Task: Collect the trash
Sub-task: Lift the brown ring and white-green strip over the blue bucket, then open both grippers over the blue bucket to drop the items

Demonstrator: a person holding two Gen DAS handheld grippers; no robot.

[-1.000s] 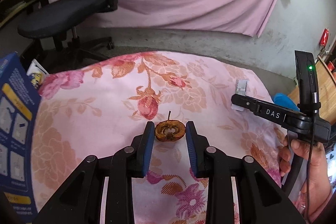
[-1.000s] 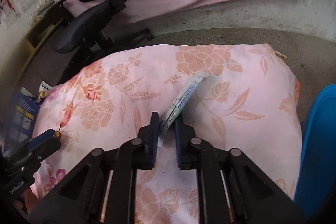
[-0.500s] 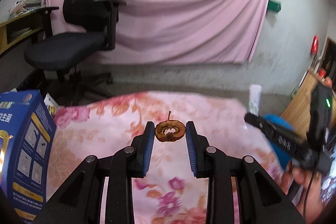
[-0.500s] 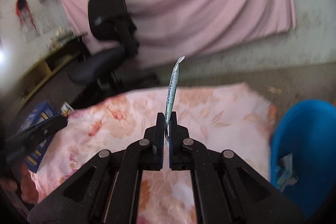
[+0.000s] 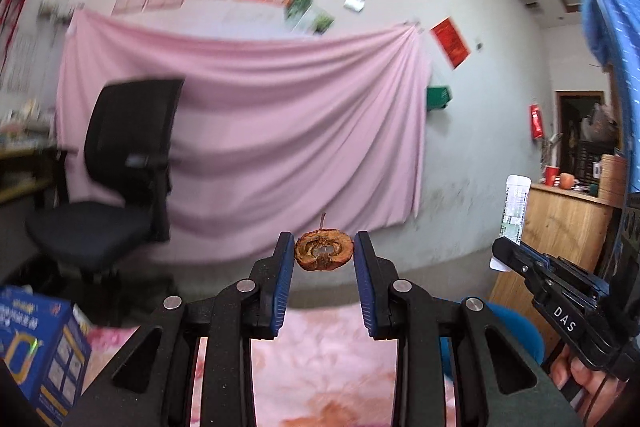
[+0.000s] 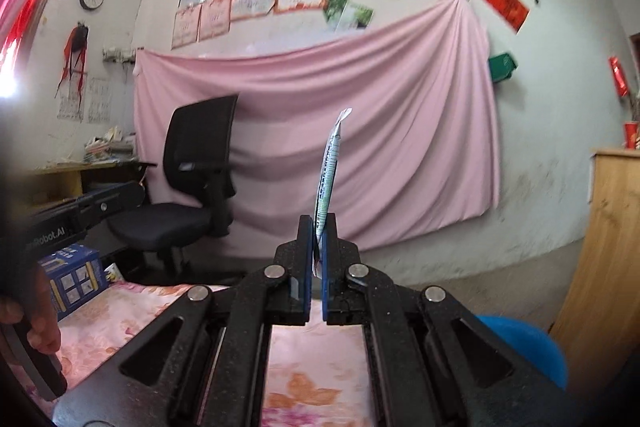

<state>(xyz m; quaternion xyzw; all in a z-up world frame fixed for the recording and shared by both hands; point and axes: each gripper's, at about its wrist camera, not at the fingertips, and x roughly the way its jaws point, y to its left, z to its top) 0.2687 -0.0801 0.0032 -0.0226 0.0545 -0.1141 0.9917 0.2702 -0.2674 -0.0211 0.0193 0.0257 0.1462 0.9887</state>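
A brown, dried apple core (image 5: 324, 255) with a thin stem is clamped between the blue pads of my left gripper (image 5: 324, 247), held up in the air above the floral cloth (image 5: 320, 367). My right gripper (image 6: 319, 227) is shut on a flat white printed wrapper (image 6: 329, 171) that stands upright out of its jaws. In the left wrist view the right gripper (image 5: 502, 253) shows at the right edge, the wrapper (image 5: 515, 205) sticking up from it. A blue bin (image 6: 524, 343) sits low at the right.
A black office chair (image 6: 192, 195) stands in front of a pink sheet on the wall. A blue printed box (image 5: 36, 347) rests at the left edge of the cloth. A wooden cabinet (image 6: 608, 251) is at the right. A hand (image 5: 588, 387) grips the right tool.
Both grippers have lifted off the cloth and tilted up toward the wall. The right gripper shut on the wrapper and raised it; the left kept the apple core.
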